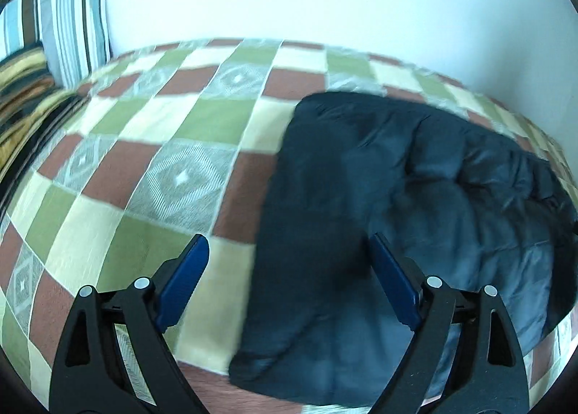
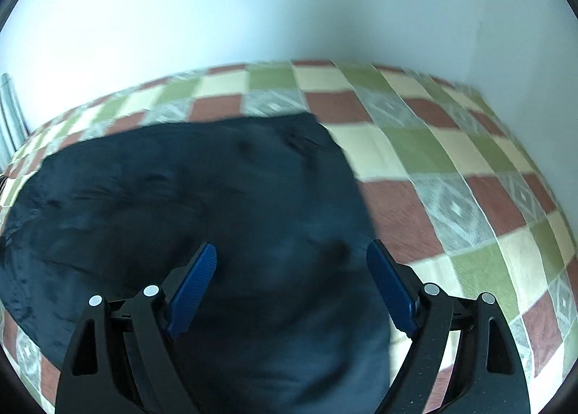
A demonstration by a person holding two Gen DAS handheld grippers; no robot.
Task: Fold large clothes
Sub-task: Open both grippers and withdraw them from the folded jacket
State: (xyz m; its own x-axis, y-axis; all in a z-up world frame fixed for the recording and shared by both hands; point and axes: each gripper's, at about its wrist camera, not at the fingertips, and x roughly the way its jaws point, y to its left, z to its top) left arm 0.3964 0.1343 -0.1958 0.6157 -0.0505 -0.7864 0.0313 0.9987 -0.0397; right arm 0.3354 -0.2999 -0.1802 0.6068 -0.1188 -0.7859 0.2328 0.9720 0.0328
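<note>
Garment (image 1: 379, 197) dark, on checked bedspread (image 1: 151, 161); left gripper (image 1: 289, 251), right gripper (image 2: 290, 253) jaws apart, empty.

The dark blue garment (image 1: 397, 215) is motion-blurred in both views, so its type cannot be told. Its near edge is cut off by the frame. The striped pillow (image 1: 68, 24) is partly cropped at left.

Soft, even daylight with a bluish cast, no glare. Both fisheye views bend hard at the edges with black vignette corners. Motion blur smears the checked green, cream and rust bedspread (image 1: 151, 146) and the dark navy padded garment (image 2: 188, 197); the garment's folds read murky.
</note>
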